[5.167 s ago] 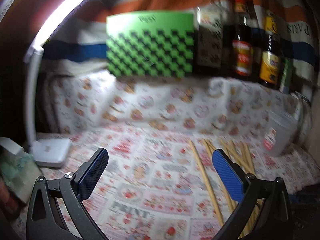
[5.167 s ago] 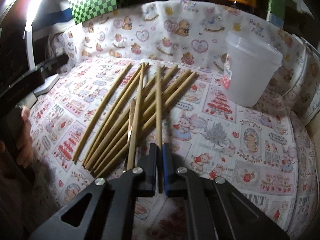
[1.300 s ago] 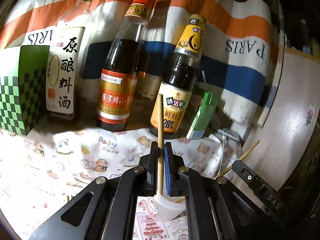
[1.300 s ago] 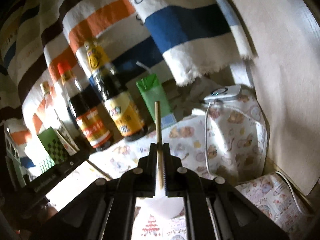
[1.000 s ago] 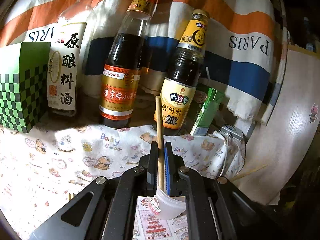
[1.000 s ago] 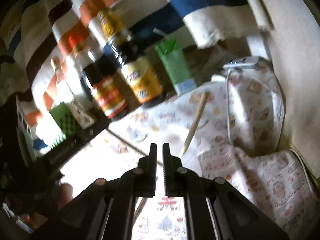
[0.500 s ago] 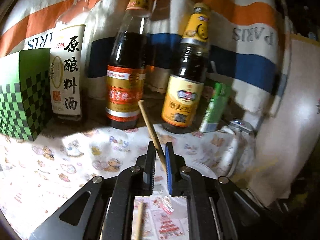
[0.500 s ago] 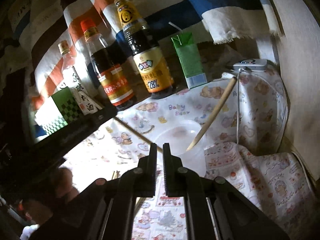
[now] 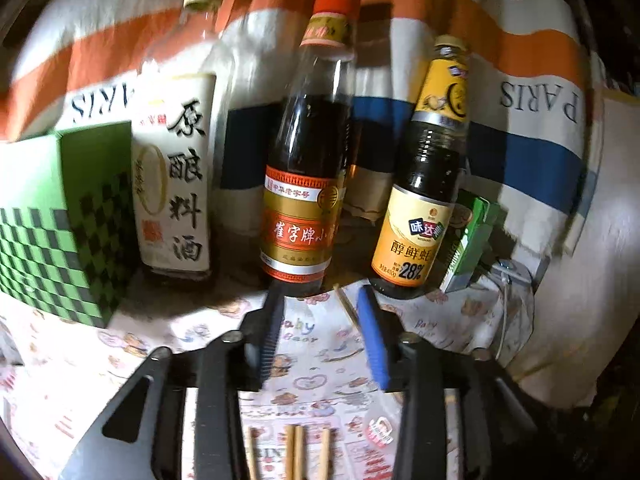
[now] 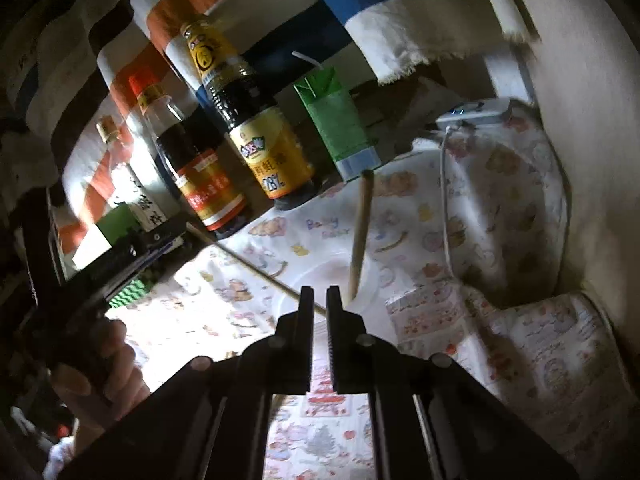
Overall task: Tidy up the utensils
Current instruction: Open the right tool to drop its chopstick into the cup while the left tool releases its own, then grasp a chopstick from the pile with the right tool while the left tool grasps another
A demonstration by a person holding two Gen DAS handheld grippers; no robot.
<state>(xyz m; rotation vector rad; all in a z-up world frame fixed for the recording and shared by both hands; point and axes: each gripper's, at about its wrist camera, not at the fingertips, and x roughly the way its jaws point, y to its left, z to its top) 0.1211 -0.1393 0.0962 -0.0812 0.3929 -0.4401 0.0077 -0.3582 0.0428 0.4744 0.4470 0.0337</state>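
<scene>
Pale bamboo chopsticks are the things being sorted. One chopstick (image 10: 361, 236) stands tilted in a clear plastic cup (image 10: 374, 280) on the tabletop (image 10: 420, 312), its lower end inside the cup and its top leaning toward a green carton (image 10: 336, 124). A second, thin stick (image 9: 346, 306) slants between the left gripper's fingers, free of both pads as far as can be seen. Four more sticks (image 9: 296, 454) lie side by side on the patterned cloth below that gripper.

The left gripper (image 9: 320, 344) points slightly downward at a row of sauce bottles (image 9: 304, 184); its jaws are opening and grip nothing. In the right wrist view a person's hand (image 10: 106, 372) wraps its dark handle at lower left.

The right gripper (image 10: 319, 316) also points slightly downward, just before the cup, with the tilted chopstick beside its right finger and untouched. Its jaws are nearly closed, a narrow slit between them, with nothing held.
</scene>
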